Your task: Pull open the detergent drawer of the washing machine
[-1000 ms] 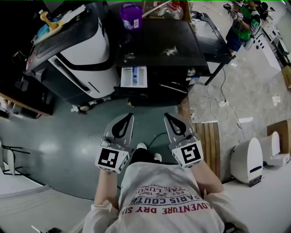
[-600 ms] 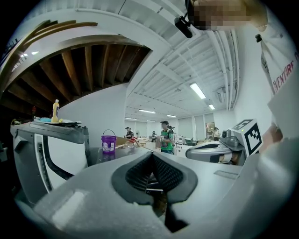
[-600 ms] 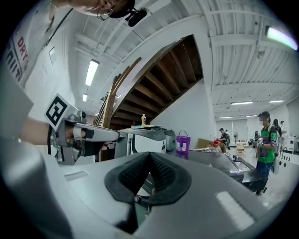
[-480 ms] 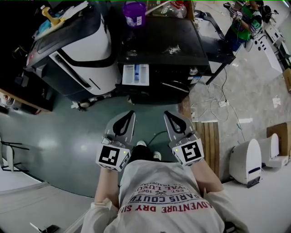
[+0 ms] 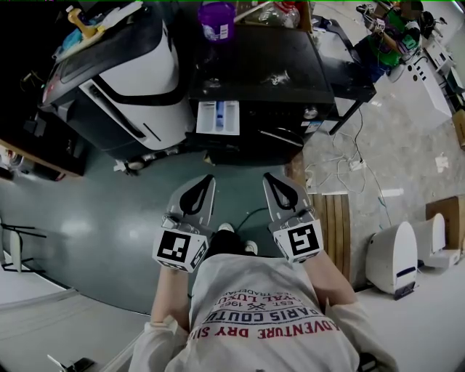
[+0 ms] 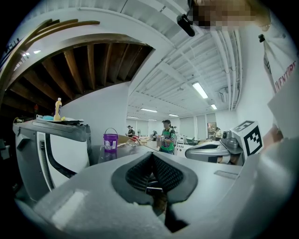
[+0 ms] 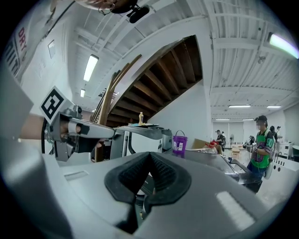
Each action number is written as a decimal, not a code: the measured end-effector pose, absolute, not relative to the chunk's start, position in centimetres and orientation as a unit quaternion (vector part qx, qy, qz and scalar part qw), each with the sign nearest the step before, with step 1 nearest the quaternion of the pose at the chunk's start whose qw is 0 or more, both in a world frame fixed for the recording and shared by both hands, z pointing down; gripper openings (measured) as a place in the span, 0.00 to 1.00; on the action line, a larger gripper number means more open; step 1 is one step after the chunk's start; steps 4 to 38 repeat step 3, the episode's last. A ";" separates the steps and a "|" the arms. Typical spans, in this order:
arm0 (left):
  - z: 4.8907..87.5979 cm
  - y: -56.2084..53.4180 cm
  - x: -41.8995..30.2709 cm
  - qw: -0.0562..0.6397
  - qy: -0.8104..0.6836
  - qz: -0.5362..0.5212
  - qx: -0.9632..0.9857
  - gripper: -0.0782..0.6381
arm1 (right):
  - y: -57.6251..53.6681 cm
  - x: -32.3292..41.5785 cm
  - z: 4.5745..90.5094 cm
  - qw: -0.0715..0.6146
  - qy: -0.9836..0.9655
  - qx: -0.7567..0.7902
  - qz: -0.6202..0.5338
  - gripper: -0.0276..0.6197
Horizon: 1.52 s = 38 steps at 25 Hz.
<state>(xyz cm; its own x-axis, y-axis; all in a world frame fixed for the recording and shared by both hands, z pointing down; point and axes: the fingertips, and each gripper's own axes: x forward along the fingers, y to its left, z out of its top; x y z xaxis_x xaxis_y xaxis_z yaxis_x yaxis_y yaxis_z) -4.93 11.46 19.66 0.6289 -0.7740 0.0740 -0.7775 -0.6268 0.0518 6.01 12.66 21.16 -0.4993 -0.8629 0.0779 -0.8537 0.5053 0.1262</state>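
Observation:
The washing machine (image 5: 254, 80) is a black box ahead of me, seen from above. Its white detergent drawer (image 5: 218, 118) sticks out of the front at the upper left, and a blue compartment shows inside it. Both grippers hang close to my body, well short of the machine, and point level toward it. My left gripper (image 5: 206, 180) is shut with nothing between its pads (image 6: 140, 172). My right gripper (image 5: 267, 179) is likewise shut and empty, its pads (image 7: 161, 175) meeting. Neither touches the drawer.
A purple bucket (image 5: 216, 20) stands on the machine's top. A white and black appliance (image 5: 123, 80) sits to the left with a yellow bottle (image 5: 80, 29) on it. Cables (image 5: 349, 163), wooden slats (image 5: 338, 225) and a white device (image 5: 396, 254) lie at the right. A person in green (image 5: 385, 36) stands far right.
The head view has shifted a little. Both grippers stay in place and shut, and the drawer stands out as before.

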 end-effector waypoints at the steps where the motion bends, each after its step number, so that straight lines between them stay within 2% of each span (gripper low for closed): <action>1: 19.7 11.4 -4.9 0.039 -0.430 0.022 0.902 0.11 | 12.6 5.9 21.0 0.063 -0.865 0.496 -0.035 0.04; 38: 19.7 11.3 -4.9 0.038 -0.429 0.020 0.902 0.11 | 12.6 5.7 20.8 0.061 -0.865 0.497 -0.034 0.04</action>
